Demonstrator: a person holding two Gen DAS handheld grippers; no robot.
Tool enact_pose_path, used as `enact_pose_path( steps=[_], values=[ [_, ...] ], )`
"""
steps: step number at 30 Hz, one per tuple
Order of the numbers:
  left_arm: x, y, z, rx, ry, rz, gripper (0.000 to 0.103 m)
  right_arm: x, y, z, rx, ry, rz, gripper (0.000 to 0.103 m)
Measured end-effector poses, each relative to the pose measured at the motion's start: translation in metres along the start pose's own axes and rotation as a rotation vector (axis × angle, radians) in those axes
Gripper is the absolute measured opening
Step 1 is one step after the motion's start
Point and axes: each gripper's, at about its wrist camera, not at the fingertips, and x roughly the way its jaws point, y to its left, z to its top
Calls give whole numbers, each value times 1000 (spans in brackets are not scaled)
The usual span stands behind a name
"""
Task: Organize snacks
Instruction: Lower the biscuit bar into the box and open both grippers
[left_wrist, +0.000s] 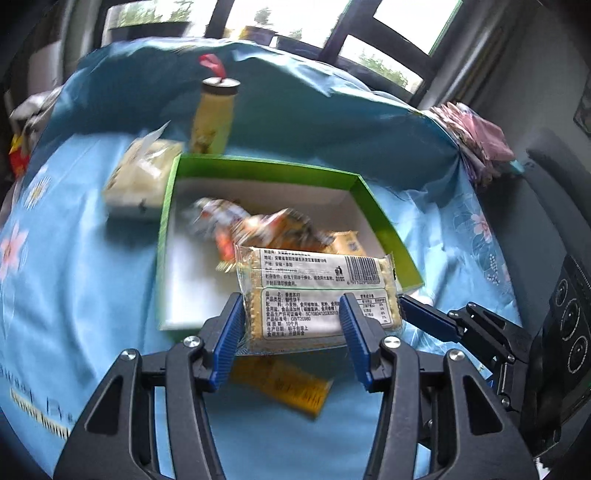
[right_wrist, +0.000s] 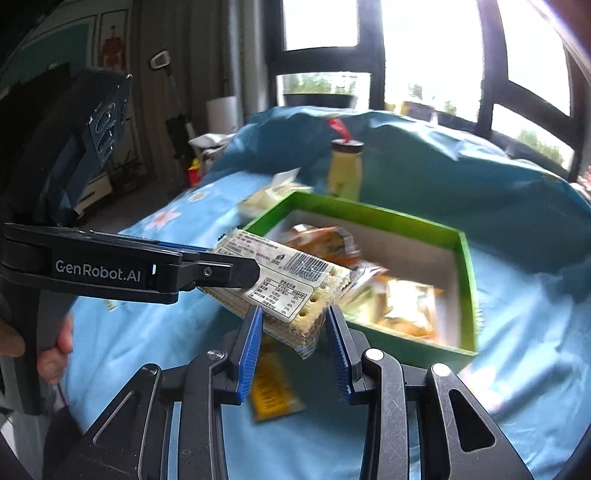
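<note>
the cracker pack (left_wrist: 314, 295) hangs at 6 o'clock of the green box (left_wrist: 388, 229), clamped by both the left gripper (left_wrist: 291, 325) and right gripper (right_wrist: 293, 332). it looks light, its film slippery, its crackers brittle; grip the long edges gently.

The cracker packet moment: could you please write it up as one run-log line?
step: carry to box | cracker packet: held by both grippers, off the cloth | green box: open, holds snacks | yellow packet: on cloth
</note>
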Motion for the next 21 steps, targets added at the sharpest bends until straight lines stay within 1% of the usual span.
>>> enact_pose_path(
  steps=[6,9,11,13,14,15,19,21],
  values=[
    [37,-13,28,19,23,0,52,18,-41,9,54,-5,-34,37],
    [48,-18,33,42,30,24,53,27,-52,11,73,2,-50,37],
    [55,-19,36,42,40,23,60,30,-58,10,89,-4,-68,37],
    [56,-20,37,43,34,26,71,36,-62,10,105,3,-93,38],
    [55,-21,37,46,29,43,82,37,-64,9,115,7,-103,38],
    [52,-21,37,50,17,56,86,37,-65,7,129,8,-115,38],
    [33,-14,30,53,-9,77,86,24,-66,0,153,-14,-113,48],
    [19,-7,22,53,-26,73,86,15,-61,-6,152,-12,-95,49]
  ],
)
